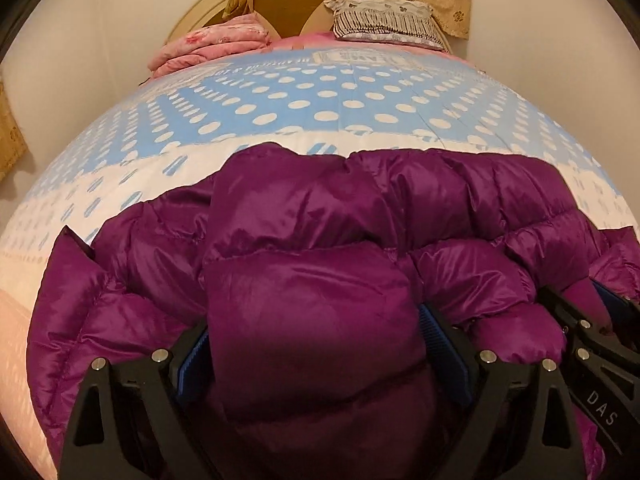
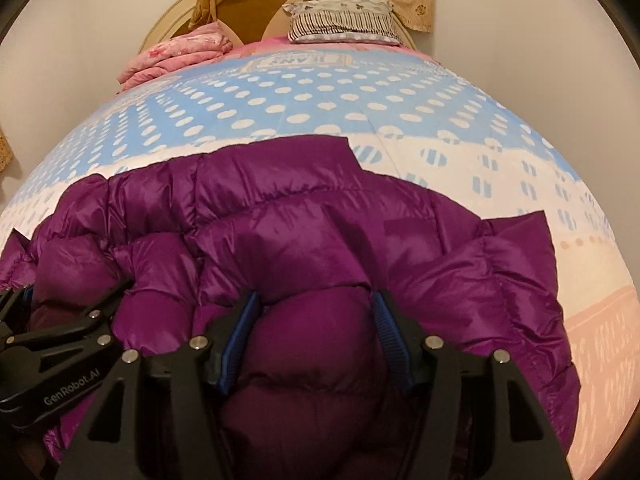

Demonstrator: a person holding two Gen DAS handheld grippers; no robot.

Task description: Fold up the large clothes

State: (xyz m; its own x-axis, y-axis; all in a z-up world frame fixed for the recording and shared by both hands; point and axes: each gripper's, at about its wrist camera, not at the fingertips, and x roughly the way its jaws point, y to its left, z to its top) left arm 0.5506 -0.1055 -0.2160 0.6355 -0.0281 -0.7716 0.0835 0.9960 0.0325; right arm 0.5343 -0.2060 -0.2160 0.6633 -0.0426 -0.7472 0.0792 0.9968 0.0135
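A purple quilted down jacket (image 1: 320, 216) lies on the bed, also in the right wrist view (image 2: 320, 216). My left gripper (image 1: 316, 336) is shut on a thick padded fold of the jacket between its blue pads. My right gripper (image 2: 316, 328) is shut on another padded fold of the same jacket. The right gripper shows at the right edge of the left wrist view (image 1: 588, 320). The left gripper shows at the left edge of the right wrist view (image 2: 68, 320). The two grippers are side by side, close together. The jacket's near edge is hidden below both grippers.
The bed has a blue and white dotted cover (image 1: 320, 100). A folded pink blanket (image 1: 208, 46) and a striped pillow (image 1: 384, 22) lie by the round headboard (image 1: 296, 4). Pale walls stand on both sides.
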